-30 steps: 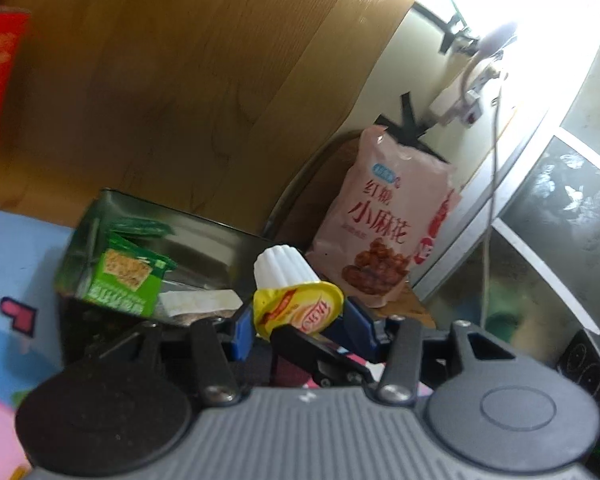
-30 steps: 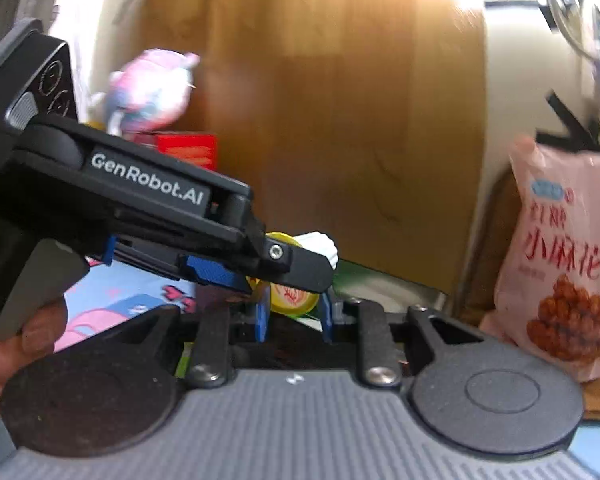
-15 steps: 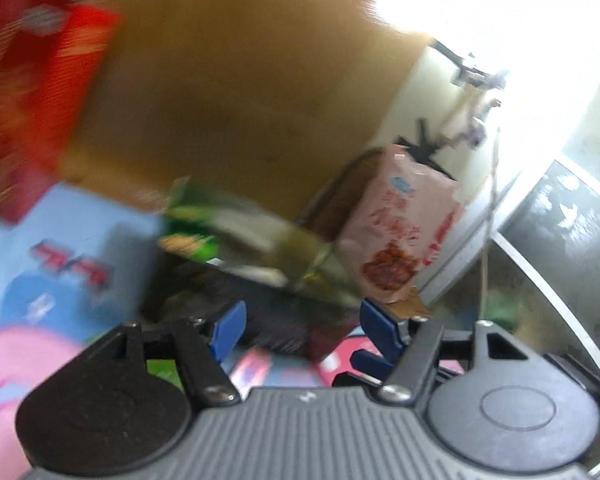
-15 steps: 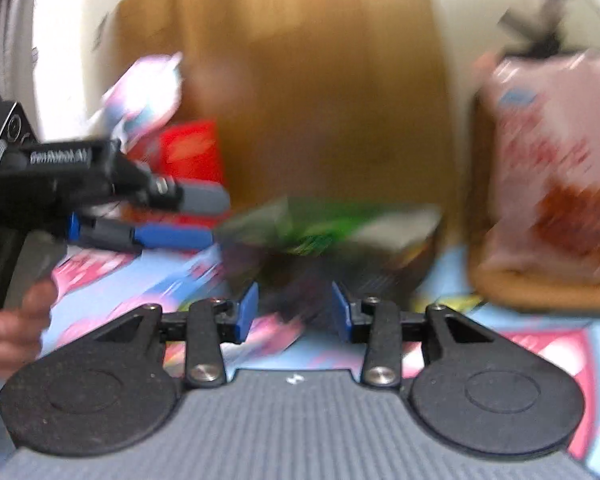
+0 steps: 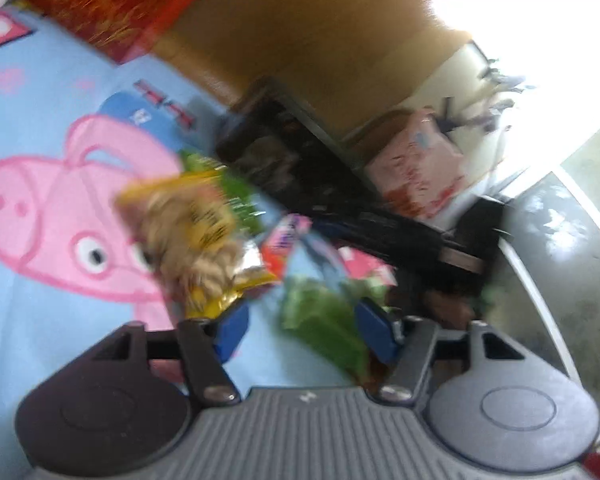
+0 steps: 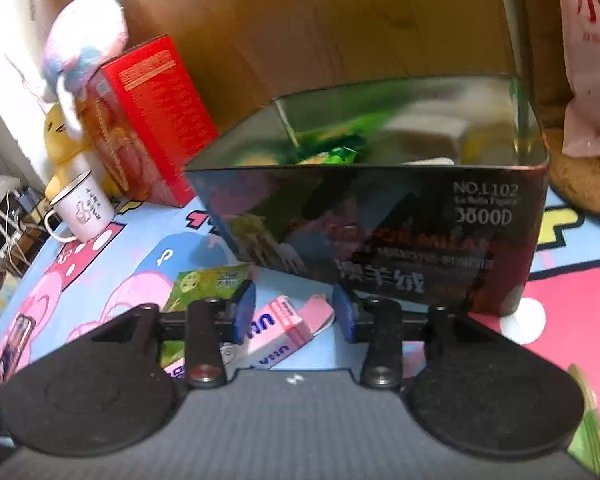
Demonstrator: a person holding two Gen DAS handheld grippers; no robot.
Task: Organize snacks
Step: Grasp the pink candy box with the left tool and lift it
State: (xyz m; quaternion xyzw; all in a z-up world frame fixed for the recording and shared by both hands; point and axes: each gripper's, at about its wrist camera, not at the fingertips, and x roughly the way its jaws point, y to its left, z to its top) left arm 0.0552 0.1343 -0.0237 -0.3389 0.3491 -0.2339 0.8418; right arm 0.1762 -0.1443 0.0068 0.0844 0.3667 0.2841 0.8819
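A dark metal tin (image 6: 400, 216) stands on the cartoon tablecloth and holds green and pale snack packets; it shows blurred in the left wrist view (image 5: 300, 168). My left gripper (image 5: 304, 330) is open and empty, low over a yellow snack bag (image 5: 196, 236) and a green packet (image 5: 324, 328). My right gripper (image 6: 294, 314) is open and empty just above a pink box (image 6: 280, 328), with a green packet (image 6: 212, 284) to its left, in front of the tin.
A red box (image 6: 152, 120), a plush toy (image 6: 84, 44) and a white mug (image 6: 84, 208) stand at the left. A large pink snack bag (image 6: 588, 52) leans at the right on a brown mat. A wooden board rises behind the tin.
My left gripper let go of the yellow-lidded cup over the tin, opened, and swung down left to the loose snacks. My right gripper dropped toward the pink box.
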